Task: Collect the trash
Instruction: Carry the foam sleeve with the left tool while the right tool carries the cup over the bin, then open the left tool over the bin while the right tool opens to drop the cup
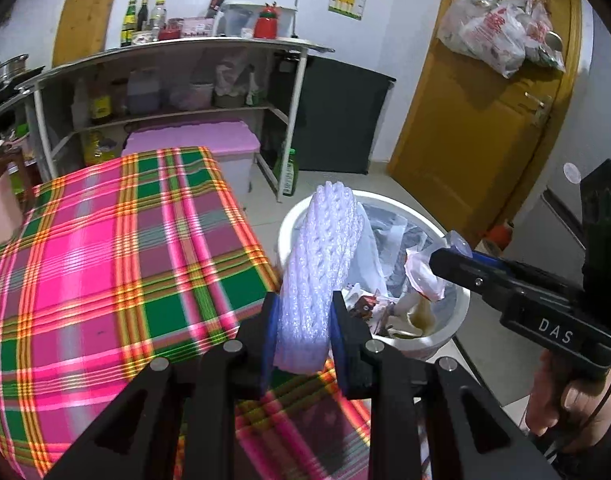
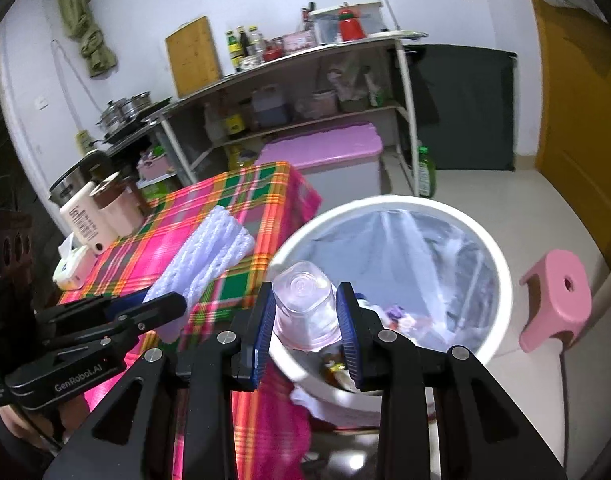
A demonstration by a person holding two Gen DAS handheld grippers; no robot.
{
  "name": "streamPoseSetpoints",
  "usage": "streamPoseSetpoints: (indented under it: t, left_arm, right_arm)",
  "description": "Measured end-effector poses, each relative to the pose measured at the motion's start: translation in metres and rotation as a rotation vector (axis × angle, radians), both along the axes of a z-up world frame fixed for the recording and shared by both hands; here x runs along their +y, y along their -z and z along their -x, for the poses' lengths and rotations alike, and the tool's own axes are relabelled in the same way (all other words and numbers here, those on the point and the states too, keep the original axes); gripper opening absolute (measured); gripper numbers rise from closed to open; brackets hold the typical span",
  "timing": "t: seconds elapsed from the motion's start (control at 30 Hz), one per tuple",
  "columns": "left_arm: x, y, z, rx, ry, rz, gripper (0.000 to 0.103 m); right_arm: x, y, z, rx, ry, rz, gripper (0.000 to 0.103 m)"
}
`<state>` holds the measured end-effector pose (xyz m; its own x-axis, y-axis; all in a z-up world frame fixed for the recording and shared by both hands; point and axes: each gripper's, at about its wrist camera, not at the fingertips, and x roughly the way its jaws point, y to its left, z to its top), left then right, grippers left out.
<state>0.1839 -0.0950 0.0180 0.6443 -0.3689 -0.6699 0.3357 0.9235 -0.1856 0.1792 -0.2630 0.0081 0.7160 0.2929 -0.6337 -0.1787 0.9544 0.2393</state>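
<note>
My left gripper is shut on a white foam net sleeve, held at the table's right edge beside the white trash bin; the sleeve also shows in the right wrist view. My right gripper is shut on a clear plastic cup, bottom facing out, held over the near rim of the bin. The bin has a plastic liner and holds wrappers and scraps. In the left wrist view the right gripper reaches over the bin from the right.
A table with a pink-green plaid cloth lies left of the bin. A lotion bottle, a pink cup and a tissue pack stand at its far end. A pink stool sits right of the bin. Shelves and a yellow door stand behind.
</note>
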Motion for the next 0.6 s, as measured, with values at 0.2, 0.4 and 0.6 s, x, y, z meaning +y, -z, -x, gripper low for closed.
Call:
streamPoseSetpoints:
  t: [0.2, 0.4, 0.6]
  left_arm:
    - [-0.025, 0.007, -0.011, 0.02, 0.036, -0.013, 0.026]
    - [-0.044, 0.013, -0.022, 0.038, 0.069, -0.022, 0.026]
    - [-0.057, 0.017, -0.033, 0.059, 0.088, -0.026, 0.027]
  right_arm:
    - [-0.022, 0.007, -0.003, 0.021, 0.039, -0.009, 0.032]
    - [-0.038, 0.016, -0.009, 0.048, 0.062, -0.016, 0.033]
    - [-0.049, 0.027, -0.017, 0.089, 0.071, -0.026, 0.033]
